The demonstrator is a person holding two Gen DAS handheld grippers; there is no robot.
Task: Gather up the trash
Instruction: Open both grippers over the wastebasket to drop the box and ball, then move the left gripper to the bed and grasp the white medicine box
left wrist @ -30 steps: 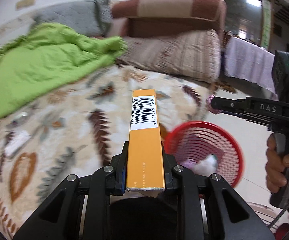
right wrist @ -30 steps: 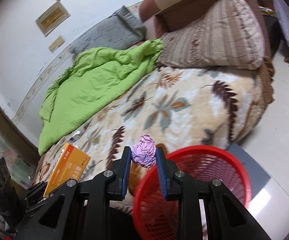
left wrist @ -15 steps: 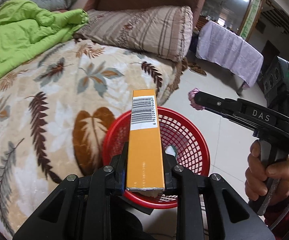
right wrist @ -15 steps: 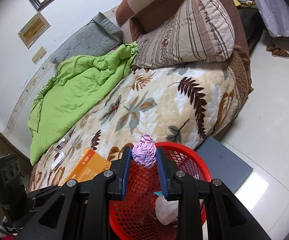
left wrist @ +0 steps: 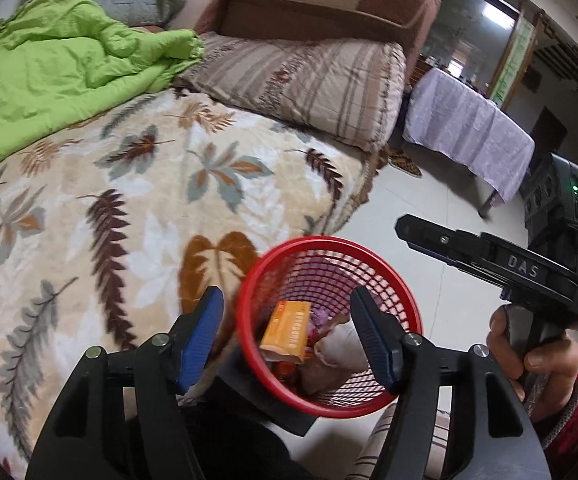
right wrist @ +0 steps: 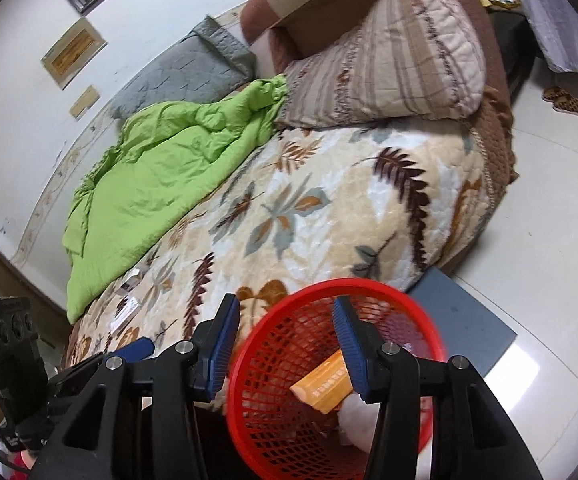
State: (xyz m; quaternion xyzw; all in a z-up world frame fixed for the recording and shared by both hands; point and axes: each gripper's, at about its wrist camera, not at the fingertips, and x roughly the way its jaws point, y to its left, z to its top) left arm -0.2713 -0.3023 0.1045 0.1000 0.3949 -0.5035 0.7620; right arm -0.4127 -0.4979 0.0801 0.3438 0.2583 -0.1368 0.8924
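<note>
With both sets of jaws opening and nothing between them, we judge this drop done: the left gripper point(left wrist: 289, 340) and right gripper point(right wrist: 285, 344) hang over the red basket point(left wrist: 373, 256), which sits on the floor just beside the bed point(left wrist: 149, 184). The orange box point(left wrist: 287, 330) lies tilted inside with a purple wad point(left wrist: 321, 315) and a whitish crumpled piece point(left wrist: 335, 354). Left to collect: small paper scraps point(right wrist: 129, 306) on the bed near the green quilt point(right wrist: 161, 184). The box looks a rigid, intact carton; the scraps are too small to identify.
</note>
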